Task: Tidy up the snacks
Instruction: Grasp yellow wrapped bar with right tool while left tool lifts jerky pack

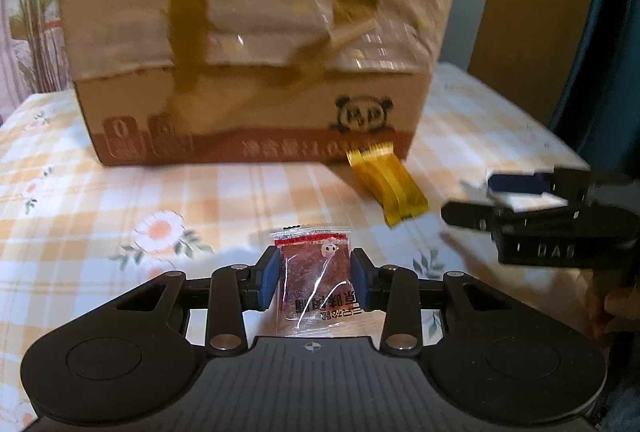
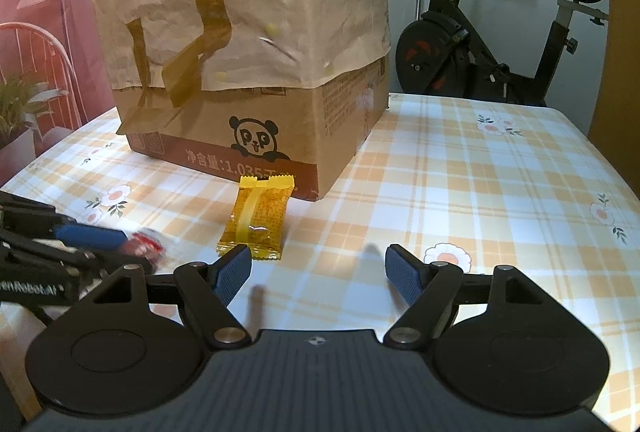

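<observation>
My left gripper (image 1: 314, 278) is shut on a clear packet of red-brown dried meat (image 1: 310, 282), held just above the checked tablecloth. A yellow snack packet (image 1: 386, 188) lies on the cloth against the front of a cardboard box (image 1: 248, 88) with a panda print and a paper bag pulled over its top. In the right wrist view the yellow packet (image 2: 258, 222) lies just ahead of my right gripper (image 2: 318, 272), which is open and empty, its left finger near the packet's near edge. The left gripper with its red packet (image 2: 144, 242) shows blurred at the left.
The box (image 2: 256, 136) stands at the back middle of the table (image 2: 500, 192). An exercise bike (image 2: 492, 44) stands behind the table on the right. Plants and a red lamp picture are at the back left. My right gripper (image 1: 520, 204) shows at the right of the left wrist view.
</observation>
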Demonstrator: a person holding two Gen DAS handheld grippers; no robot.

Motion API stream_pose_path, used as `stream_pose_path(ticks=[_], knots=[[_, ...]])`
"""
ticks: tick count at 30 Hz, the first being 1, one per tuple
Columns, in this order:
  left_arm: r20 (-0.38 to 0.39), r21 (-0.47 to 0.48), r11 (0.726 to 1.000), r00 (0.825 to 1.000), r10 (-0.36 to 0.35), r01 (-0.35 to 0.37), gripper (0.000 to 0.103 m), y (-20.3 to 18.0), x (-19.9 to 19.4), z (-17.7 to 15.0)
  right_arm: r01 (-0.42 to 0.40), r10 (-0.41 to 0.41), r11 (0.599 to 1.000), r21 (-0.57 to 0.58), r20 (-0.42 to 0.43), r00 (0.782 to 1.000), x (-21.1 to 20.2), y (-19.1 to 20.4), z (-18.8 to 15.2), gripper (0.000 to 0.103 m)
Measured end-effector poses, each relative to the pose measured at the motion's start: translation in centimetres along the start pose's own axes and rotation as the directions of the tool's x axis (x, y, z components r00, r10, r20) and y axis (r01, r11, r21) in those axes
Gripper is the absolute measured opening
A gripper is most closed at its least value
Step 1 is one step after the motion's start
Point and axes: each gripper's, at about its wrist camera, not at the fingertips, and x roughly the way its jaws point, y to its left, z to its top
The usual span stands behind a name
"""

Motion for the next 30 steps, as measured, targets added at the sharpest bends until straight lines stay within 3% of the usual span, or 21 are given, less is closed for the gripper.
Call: stream_pose_path(ticks=[16, 22, 24, 30], knots=[[0.157, -0.077, 0.997, 0.987, 0.043, -0.032, 0.04, 3.1, -3.1, 0.5, 0.042, -0.043, 0.999, -0.033, -0.022, 0.999, -0.1, 0.9, 0.5, 0.076], [0.17, -0.141, 0.988, 0.982, 0.085, -0.061, 0.04, 4.8, -3.5, 0.4, 0.015, -0.017, 0.999, -0.04, -0.043, 0.999, 1.5, 3.0, 2.5, 0.073], [0.172, -0.161, 0.985, 0.98, 0.098, -0.07, 0.04, 5.4, -3.6, 0.3, 0.006, -0.008, 1.0, -0.03, -0.066, 0.998, 2.7, 3.8, 3.0, 0.063], [0.173, -0.206, 0.974, 0.977, 0.128, -0.092, 0.04, 6.8, -3.9, 0.1, 0.046, -0.047, 0.999, -0.007, -0.072, 0.996, 5.5, 5.1, 3.3, 0.058]])
